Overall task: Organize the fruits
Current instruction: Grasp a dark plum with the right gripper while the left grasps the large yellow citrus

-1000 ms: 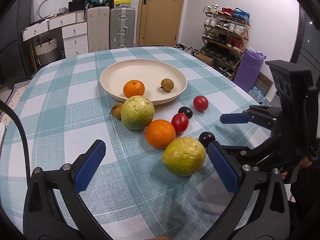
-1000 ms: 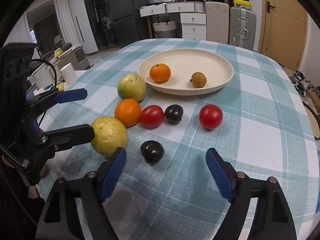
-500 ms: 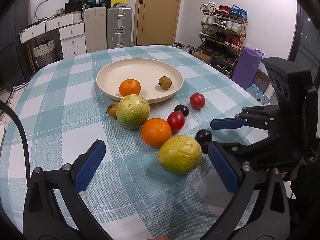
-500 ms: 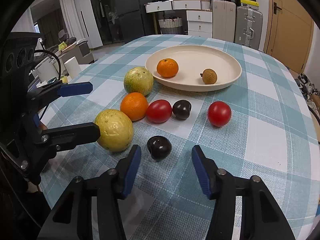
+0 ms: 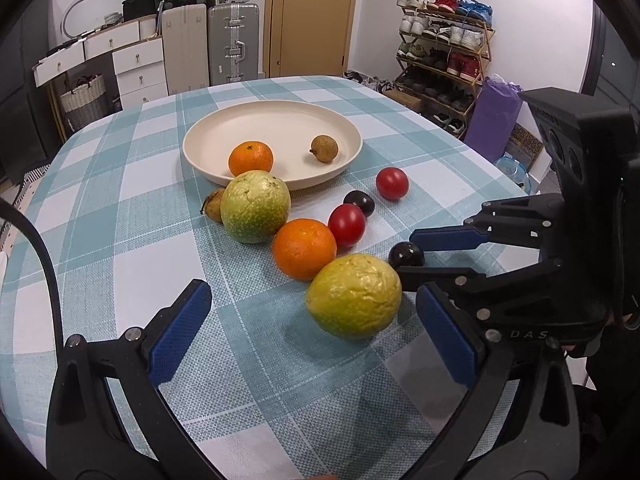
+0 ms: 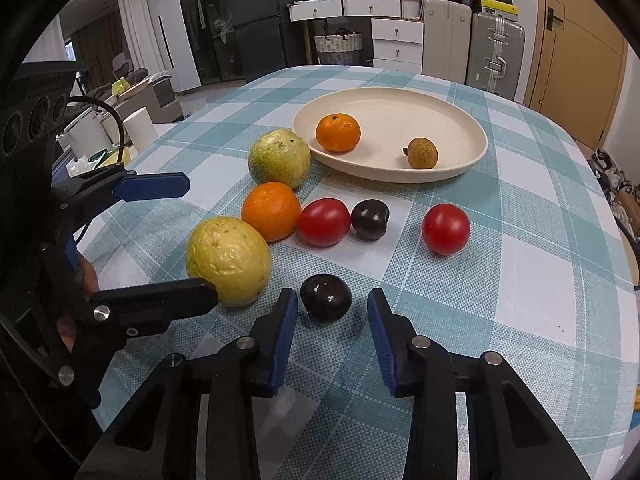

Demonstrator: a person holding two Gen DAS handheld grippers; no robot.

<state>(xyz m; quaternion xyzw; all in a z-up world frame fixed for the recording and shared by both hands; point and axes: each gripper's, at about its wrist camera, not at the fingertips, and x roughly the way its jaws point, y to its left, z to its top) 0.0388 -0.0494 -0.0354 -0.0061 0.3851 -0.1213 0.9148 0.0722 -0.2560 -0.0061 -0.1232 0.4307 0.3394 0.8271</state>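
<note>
A cream plate (image 5: 224, 128) (image 6: 460, 120) holds a small orange (image 5: 251, 158) and a brown longan (image 5: 324, 148). On the checked cloth lie a green guava (image 5: 255, 207), an orange (image 5: 304, 249), a yellow guava (image 5: 354, 302) (image 6: 228, 260), two red tomatoes (image 5: 346, 226) (image 5: 392, 183) and two dark plums (image 5: 359, 202) (image 6: 326, 298). My right gripper (image 6: 332, 320) is open, its jaws either side of the near dark plum, not touching it. My left gripper (image 5: 316, 336) is open, the yellow guava between its fingers near the right one.
A small brown fruit (image 5: 213, 210) sits behind the green guava. The table's edge curves close on the right. Beyond stand suitcases (image 5: 234, 48), drawers, a door and a shoe rack (image 5: 444, 60).
My right gripper has moved forward to the near dark plum and its jaws have narrowed around it. My left gripper has edged closer to the yellow guava.
</note>
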